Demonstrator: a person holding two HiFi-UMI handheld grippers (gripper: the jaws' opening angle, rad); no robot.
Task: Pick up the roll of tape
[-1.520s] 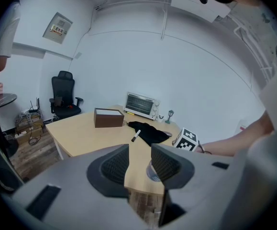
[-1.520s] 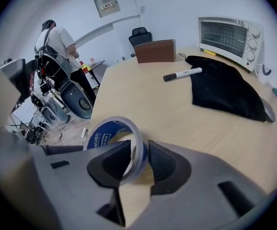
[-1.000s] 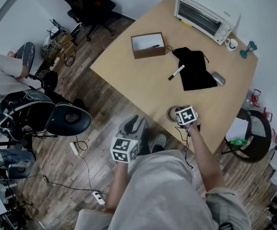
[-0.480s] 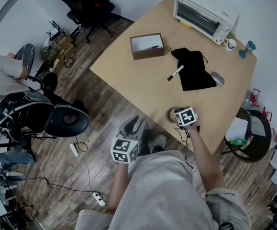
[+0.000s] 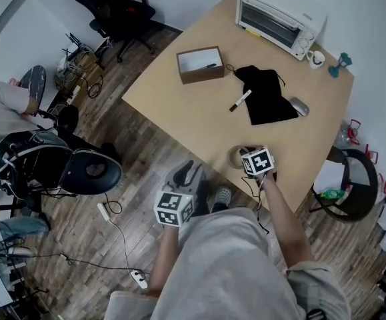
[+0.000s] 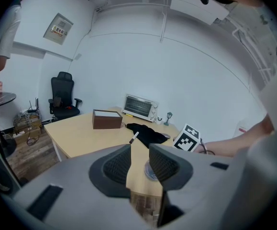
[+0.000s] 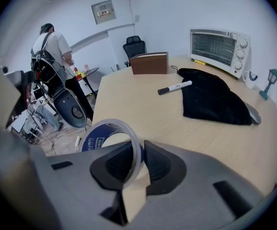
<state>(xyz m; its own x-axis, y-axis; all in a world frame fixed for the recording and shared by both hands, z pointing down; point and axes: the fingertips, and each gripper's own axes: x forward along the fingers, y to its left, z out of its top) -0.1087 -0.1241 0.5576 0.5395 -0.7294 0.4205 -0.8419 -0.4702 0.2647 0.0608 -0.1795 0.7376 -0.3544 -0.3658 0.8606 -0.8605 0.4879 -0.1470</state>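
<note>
The roll of tape (image 7: 96, 137), clear with a blue core, stands tilted up near the table's front edge. My right gripper (image 7: 139, 158) is shut on its wall, one pad inside the ring and one outside. From the head view the roll (image 5: 235, 157) peeks out just left of the right gripper (image 5: 248, 155). My left gripper (image 5: 187, 173) hangs off the table over the floor, open and empty. In the left gripper view, the gripper (image 6: 139, 163) points at the table edge, with the roll (image 6: 149, 170) seen in the gap beyond its jaws.
On the wooden table (image 5: 193, 122) lie a marker (image 5: 240, 101), a black cloth (image 5: 267, 96), a mouse (image 5: 299, 107), a brown box (image 5: 199, 64), a toaster oven (image 5: 277, 19) and a mug (image 5: 316, 59). An office chair (image 5: 89, 170) stands left.
The right gripper has tipped slightly with the roll in it. The left gripper has kept still.
</note>
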